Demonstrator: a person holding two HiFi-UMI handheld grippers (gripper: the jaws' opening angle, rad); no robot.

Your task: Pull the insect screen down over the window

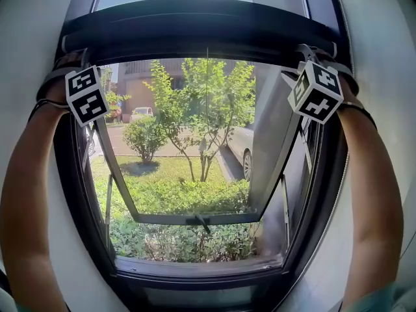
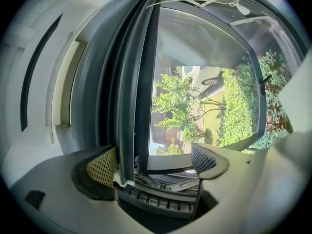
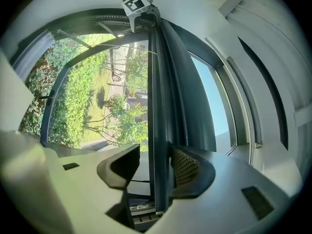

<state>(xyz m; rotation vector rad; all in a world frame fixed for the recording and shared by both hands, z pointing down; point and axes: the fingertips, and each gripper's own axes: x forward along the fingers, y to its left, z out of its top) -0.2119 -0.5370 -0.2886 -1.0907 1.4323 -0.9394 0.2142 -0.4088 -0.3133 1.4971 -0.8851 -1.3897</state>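
The insect screen's dark pull bar [image 1: 195, 25] runs across the top of the window. My left gripper [image 1: 68, 64] is at the bar's left end and my right gripper [image 1: 311, 54] at its right end. In the left gripper view the bar [image 2: 129, 106] passes between the jaws of my left gripper [image 2: 155, 160]. It lies against the left pad [image 2: 103, 165] and far from the other, so the gripper is open. In the right gripper view my right gripper [image 3: 156, 165] is closed narrowly on the bar [image 3: 158, 106]. The left gripper's marker cube [image 3: 135, 1] shows at the far end.
The glass sash [image 1: 195, 218] is swung outward below, held by stay arms [image 1: 107, 207]. Beyond it are shrubs, a lawn and a parked car [image 1: 242, 149]. The dark window frame [image 1: 195, 268] surrounds the opening, with white wall [image 1: 19, 38] on both sides.
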